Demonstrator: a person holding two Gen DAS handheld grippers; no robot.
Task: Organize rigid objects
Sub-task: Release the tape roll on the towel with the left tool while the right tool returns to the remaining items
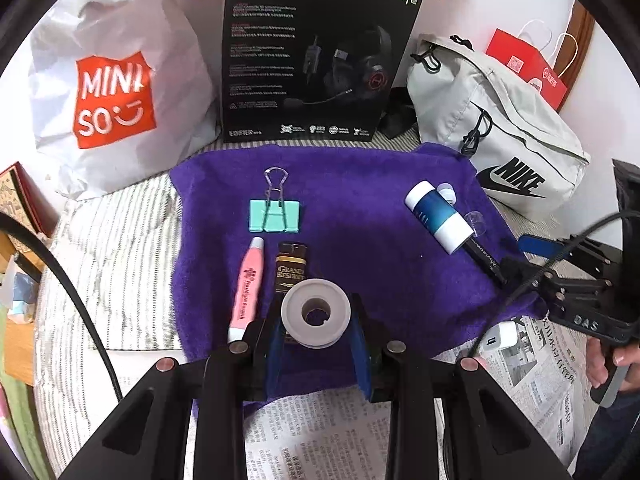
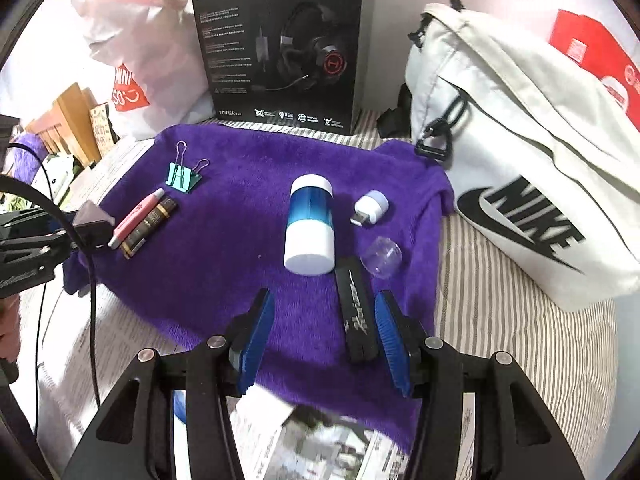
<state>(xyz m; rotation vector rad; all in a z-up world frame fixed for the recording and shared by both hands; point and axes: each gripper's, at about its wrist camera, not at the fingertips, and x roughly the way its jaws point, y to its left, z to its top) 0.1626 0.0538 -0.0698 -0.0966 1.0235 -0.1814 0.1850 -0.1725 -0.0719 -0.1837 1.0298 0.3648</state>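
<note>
A white tape roll [image 1: 316, 312] is clamped in the left gripper [image 1: 317, 334] at 6 o'clock of the purple towel [image 1: 360, 184]; lining it beside the pink tube [image 1: 247, 288] is advised, while the right gripper [image 2: 325, 334] is held open.

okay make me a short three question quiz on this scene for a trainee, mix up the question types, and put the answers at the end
1. True or false: the left tool is shut on the white tape roll.
2. Multiple choice: what lies directly beside the pink pen on the purple towel?
A. the blue and white bottle
B. the dark Grand Reserve bar
C. the small white USB light
3. Fill in: the right tool is ____, with the black stick lying close to one finger.

Key: 1 true; 2 B; 3 open
</note>
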